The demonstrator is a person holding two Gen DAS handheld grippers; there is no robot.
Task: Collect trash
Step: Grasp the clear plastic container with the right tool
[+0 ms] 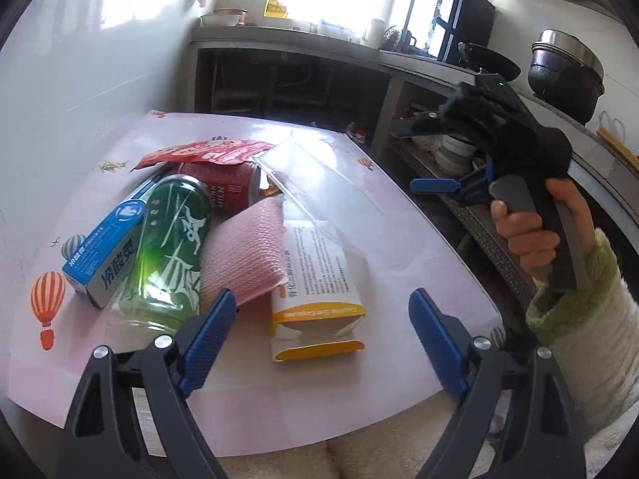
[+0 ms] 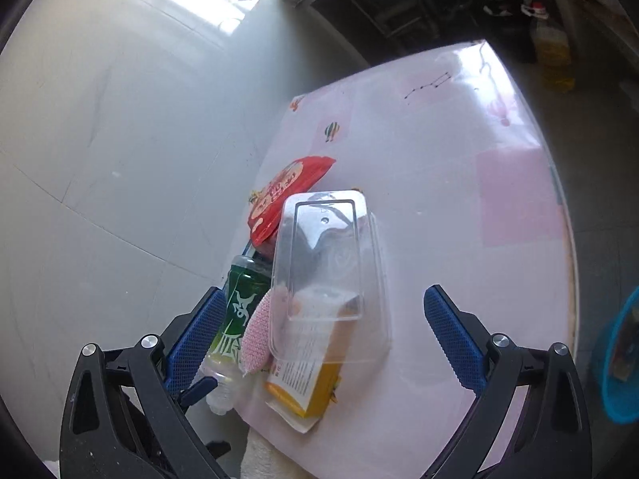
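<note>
Trash pile sits on the pink balloon-print tablecloth [image 1: 247,391], left half, against the white tiled wall [image 1: 80,92]. Pile: green plastic bottle [image 1: 171,255] lying flat, blue rectangular carton [image 1: 108,255] touching its left side, pink mesh foam sleeve [image 1: 243,251] on its right, yellow-white medicine box [image 1: 315,287] nearest. Clear plastic blister tray [image 2: 331,279] leans over the box and a red can [image 1: 223,187]; red foil wrapper [image 1: 207,151] at the far end. Left gripper [image 1: 319,339] spread wide, empty, low over the box. Right gripper [image 2: 327,339] spread wide, empty, above the tray. Blue plastic basket [image 2: 619,359] stands on the floor, right.
</note>
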